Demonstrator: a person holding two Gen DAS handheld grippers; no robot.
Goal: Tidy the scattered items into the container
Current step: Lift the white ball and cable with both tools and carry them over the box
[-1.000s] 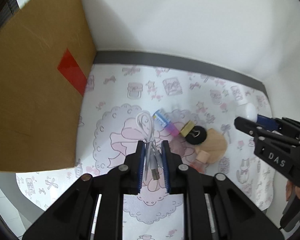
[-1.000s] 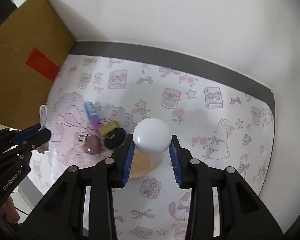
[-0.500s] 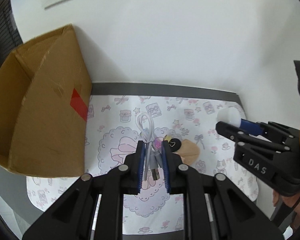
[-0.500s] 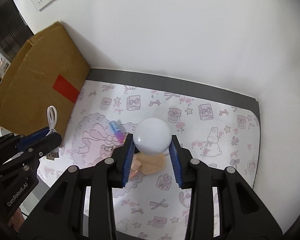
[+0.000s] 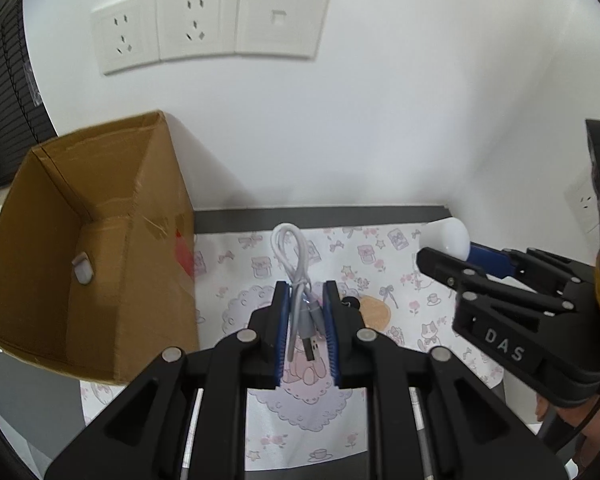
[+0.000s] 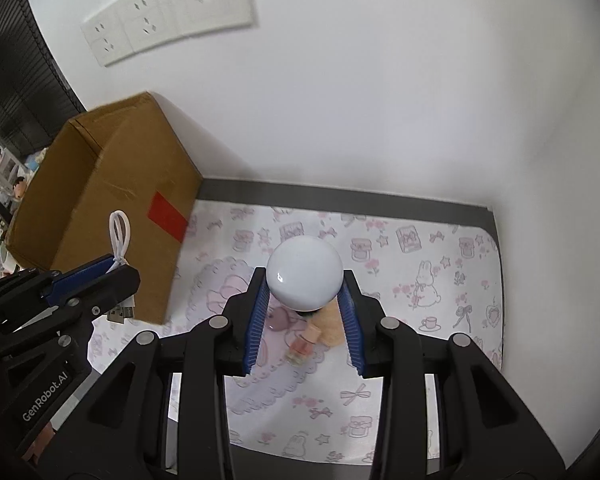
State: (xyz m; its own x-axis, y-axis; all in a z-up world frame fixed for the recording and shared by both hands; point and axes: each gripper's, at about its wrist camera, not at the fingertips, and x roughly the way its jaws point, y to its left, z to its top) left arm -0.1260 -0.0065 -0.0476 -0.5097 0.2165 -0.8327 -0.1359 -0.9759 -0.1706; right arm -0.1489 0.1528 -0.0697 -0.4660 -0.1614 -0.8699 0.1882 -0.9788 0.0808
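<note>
A white wall (image 5: 380,120) fills the upper half of both views, carrying a row of white power outlets (image 5: 208,26) at the upper left. Below it lies the surface, covered by a white mat with pink cartoon prints (image 6: 420,280), spreading across the lower centre and right. An open cardboard box (image 5: 100,240) with a red patch (image 6: 168,216) on its side stands at the left of both frames; in the left wrist view a small pale object (image 5: 82,272) lies at its bottom.

The left tool (image 5: 306,320) occupies the lower centre of its own view, its blue pads pressed on a coiled white USB cable (image 5: 294,256) whose loop sticks up above the fingers, just right of the box. The right tool (image 6: 304,312) pinches a white round bulb (image 6: 305,272) between its blue pads at the centre of its view, above the mat.

On the mat beneath the bulb lie a tan round piece (image 6: 330,326), a small bottle with a pink cap (image 6: 302,346) and a dusky-pink lump (image 6: 278,318).
</note>
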